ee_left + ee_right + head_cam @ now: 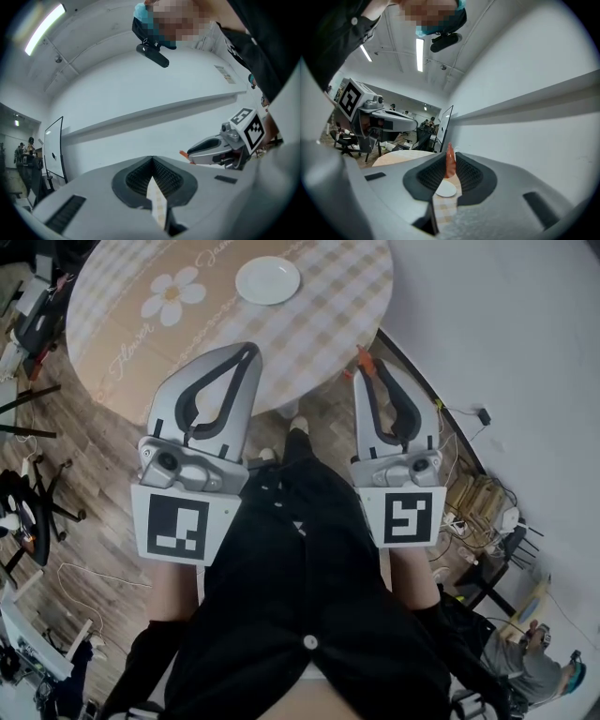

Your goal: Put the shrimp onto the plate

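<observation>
Right gripper: fingers clamped on the shrimp, which stands upright between the tips with its orange end projecting just past them. The grip looks secure enough for carrying. Left gripper: fingers closed together with nothing between them, held beside the right one and judged idle. Both sit close to the person's body, short of the counter edge and over the wooden floor. Beyond the fingertips lies the checked counter. On it, well ahead of both sets of fingers and somewhat toward the left set, is the white plate, bare. Judgement: the shrimp is in hand but not delivered, and the carry forward to the plate is yet to be made.
</observation>
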